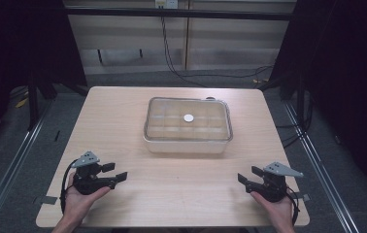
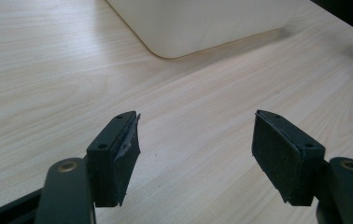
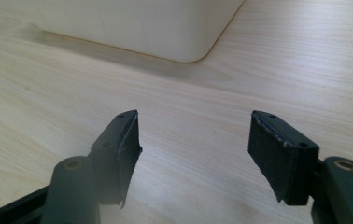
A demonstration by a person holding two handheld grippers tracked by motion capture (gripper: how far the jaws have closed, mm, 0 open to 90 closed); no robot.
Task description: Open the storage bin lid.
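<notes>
table [image 1: 123,116]: pale matt wood grain | box [image 1: 188,144]: translucent plastic, clear glossy lid | gripper pads [image 2: 125,161]: rough black

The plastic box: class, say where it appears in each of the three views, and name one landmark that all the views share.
High view: the plastic box sits mid-table, beyond both grippers.
Left gripper view: its rounded corner is at the top, centre-right.
Right gripper view: its corner is at the top, centre-left.
Shared landmark: the wooden table.

Light wooden table [image 1: 123,111], grey floor [image 1: 21,145], pale panelled wall [image 1: 123,34].
</notes>
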